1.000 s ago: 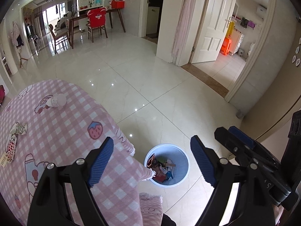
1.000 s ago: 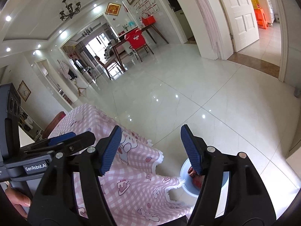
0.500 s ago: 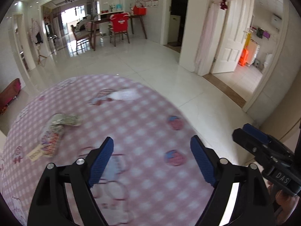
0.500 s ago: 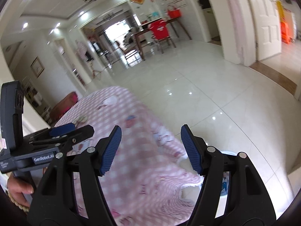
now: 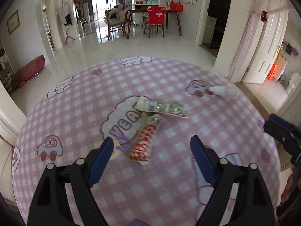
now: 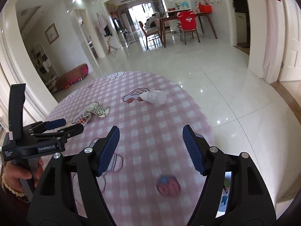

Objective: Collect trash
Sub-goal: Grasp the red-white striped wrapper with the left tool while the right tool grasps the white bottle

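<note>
My left gripper (image 5: 151, 162) is open and empty above the pink checked tablecloth (image 5: 75, 116), just short of a red and white snack wrapper (image 5: 145, 141). A crumpled silver wrapper (image 5: 160, 107) lies just beyond it. A white crumpled tube-like piece of trash (image 5: 223, 92) lies further right; it also shows in the right wrist view (image 6: 155, 97). My right gripper (image 6: 151, 149) is open and empty over the table's right part. The wrappers (image 6: 94, 112) and the left gripper (image 6: 56, 130) show at its left.
The blue trash bin (image 6: 226, 192) peeks out below the table edge behind my right finger. The table drops off to a glossy tiled floor (image 6: 216, 86). A dining table with chairs (image 5: 150, 22) stands far back. A low red bench (image 5: 28, 71) is at the left.
Both grippers swung left from the bin beside the table to over the tabletop. The wrappers now lie right in front of my left gripper. Both stayed open.
</note>
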{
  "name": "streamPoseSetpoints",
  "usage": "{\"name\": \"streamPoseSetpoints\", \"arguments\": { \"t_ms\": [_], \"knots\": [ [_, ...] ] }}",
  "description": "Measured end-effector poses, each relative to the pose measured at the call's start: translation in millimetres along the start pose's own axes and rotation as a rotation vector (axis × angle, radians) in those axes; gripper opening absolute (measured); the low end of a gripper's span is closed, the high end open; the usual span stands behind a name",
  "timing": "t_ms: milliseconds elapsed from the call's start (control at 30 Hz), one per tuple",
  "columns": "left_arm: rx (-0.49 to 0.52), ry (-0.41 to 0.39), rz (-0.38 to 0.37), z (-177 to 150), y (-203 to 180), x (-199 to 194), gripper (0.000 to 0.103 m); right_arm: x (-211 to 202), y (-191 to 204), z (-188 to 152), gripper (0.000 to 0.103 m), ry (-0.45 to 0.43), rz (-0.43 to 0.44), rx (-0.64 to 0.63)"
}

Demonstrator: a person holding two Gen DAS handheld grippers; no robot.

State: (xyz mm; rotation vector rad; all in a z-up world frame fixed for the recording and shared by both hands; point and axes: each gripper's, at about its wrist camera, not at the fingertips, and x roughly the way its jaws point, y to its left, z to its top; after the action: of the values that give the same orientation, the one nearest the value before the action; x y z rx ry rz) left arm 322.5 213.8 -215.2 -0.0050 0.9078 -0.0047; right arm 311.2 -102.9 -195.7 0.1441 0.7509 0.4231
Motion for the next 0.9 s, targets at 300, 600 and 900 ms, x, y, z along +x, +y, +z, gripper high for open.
{"name": "streamPoseSetpoints", "arguments": {
  "t_ms": [300, 600, 900],
  "knots": [
    [0.052, 0.002, -0.002, 1, 2, 21, 0.032, 62, 11, 30, 0.072, 0.104, -0.058, -0.071],
    [-0.075, -0.045, -0.011, 8, 27, 9, 0.014, 102, 13, 52, 0.051, 0.165, -0.064, -0.112],
    [-0.082, -0.079, -0.042, 7, 16, -14, 0.014, 69, 14, 35, 0.034, 0.139, -0.039, -0.130]
  ]
}}
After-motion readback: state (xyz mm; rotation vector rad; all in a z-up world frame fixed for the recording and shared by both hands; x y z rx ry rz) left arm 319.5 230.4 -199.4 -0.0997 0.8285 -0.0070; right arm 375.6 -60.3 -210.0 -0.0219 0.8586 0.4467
